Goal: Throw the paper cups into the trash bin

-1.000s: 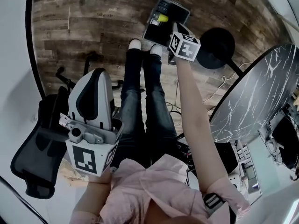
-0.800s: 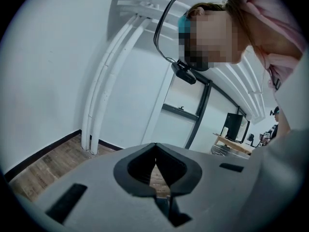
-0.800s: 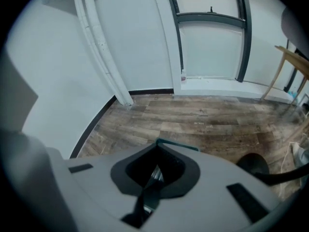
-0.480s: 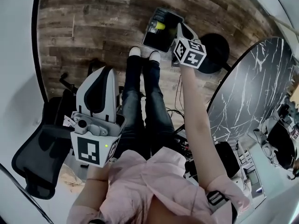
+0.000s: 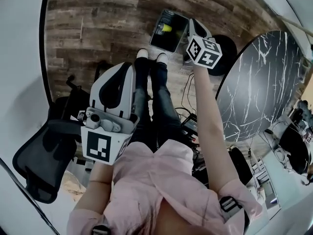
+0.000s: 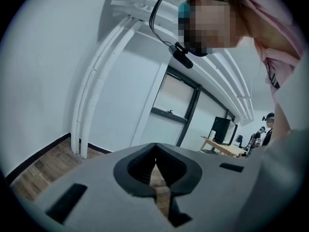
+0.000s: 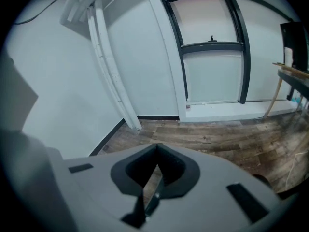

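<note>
Trash bin – a dark, rectangular one – stands on the wooden floor just beyond the person's white shoes. Its mouth faces up toward the head camera. Its long axis runs away from the feet, leaning a little toward the upper right of the head view. A small yellow thing lies inside near the far end; whether it is a paper cup cannot be told.

The right gripper is held out on a straight arm. In the head view its tip sits at the bin's right edge, and its marker cube is nearer the person. In the right gripper view, the claw is pressed together, the tips meeting with nothing between them, and only floor planks show in the slit below. The left gripper is held close to the body over the left leg. Its claw is likewise closed tip to tip and empty in the left gripper view, and it points out over the floor.

Planks in grey-brown run across the room. To the right stands a round table with a dark, white-veined marble top, and a round black base sits on the floor just right of the bin. Cables trail between the table and the legs. A black office chair stands at the left – close to the left gripper's cube. The walls are white. The right gripper view shows a dark-framed window and white pipes running down to the skirting.
</note>
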Motion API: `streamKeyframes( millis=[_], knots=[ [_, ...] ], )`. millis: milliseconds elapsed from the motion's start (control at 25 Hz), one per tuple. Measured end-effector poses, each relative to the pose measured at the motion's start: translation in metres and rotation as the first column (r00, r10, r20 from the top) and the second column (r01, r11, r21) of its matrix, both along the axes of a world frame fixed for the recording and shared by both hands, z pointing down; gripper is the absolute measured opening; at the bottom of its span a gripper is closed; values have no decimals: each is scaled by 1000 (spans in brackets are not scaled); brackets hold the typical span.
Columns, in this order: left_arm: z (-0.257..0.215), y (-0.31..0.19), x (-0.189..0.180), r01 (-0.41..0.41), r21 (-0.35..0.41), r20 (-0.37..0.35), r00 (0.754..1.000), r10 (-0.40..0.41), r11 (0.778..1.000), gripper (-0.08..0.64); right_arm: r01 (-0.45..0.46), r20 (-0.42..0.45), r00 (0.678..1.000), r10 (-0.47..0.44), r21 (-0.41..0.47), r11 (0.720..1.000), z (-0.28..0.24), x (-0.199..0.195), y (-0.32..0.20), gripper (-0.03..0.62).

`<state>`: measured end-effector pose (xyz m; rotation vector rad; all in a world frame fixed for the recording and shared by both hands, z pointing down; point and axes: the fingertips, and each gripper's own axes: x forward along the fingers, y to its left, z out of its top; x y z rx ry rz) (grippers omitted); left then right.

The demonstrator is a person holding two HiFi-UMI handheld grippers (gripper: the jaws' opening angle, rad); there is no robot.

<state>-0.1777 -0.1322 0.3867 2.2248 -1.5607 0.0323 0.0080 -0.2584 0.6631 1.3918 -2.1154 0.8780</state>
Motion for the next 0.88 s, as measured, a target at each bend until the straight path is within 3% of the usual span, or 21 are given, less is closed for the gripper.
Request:
streamKeyframes(
  millis=[480,880],
  knots=[
    [-56,14,16,-53,69,-27,998,55,996,15,19,61,998,-25,83,996,-69,-2,9,31],
    [-86,30,-8,-6,101,7,1000,5,995,15,-18,98,995,0,181,983,-132,18,10,30]
  ],
)
